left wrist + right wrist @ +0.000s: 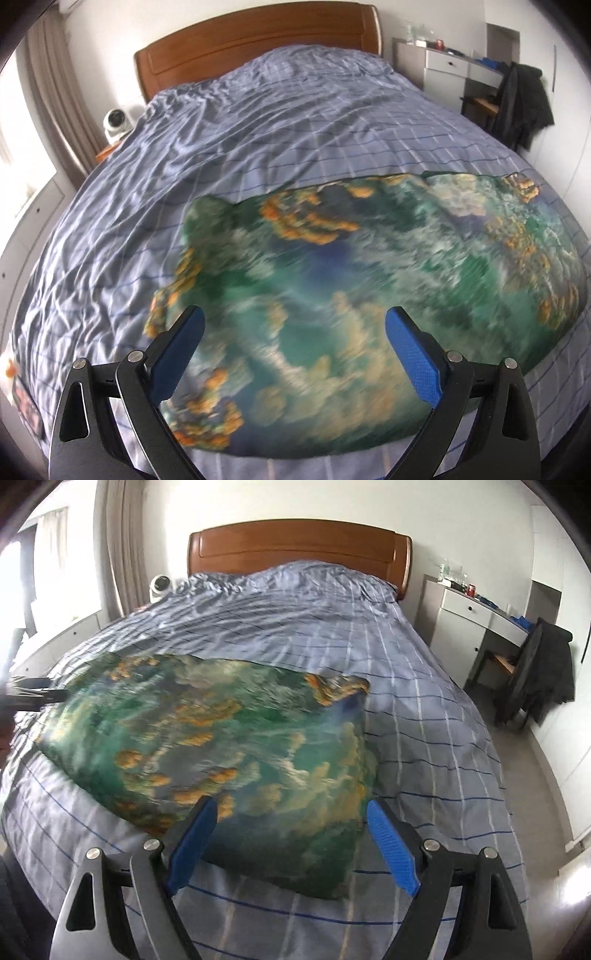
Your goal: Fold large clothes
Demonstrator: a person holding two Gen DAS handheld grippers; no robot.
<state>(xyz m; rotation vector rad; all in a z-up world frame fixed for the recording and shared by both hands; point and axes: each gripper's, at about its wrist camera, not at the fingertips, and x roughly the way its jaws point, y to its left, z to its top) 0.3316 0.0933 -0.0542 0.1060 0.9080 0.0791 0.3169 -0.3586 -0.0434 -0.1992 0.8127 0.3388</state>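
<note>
Between folds: both tools, left tool (293, 325) and right tool (291, 816), spread apart, empty above garment (221, 746) on bed (424, 709). Next grab the 6 o'clock edge.

Green garment (369, 288) with orange and cream blotches; blue-grey checked bedcover (229, 147); blue fingers (195, 845).
</note>
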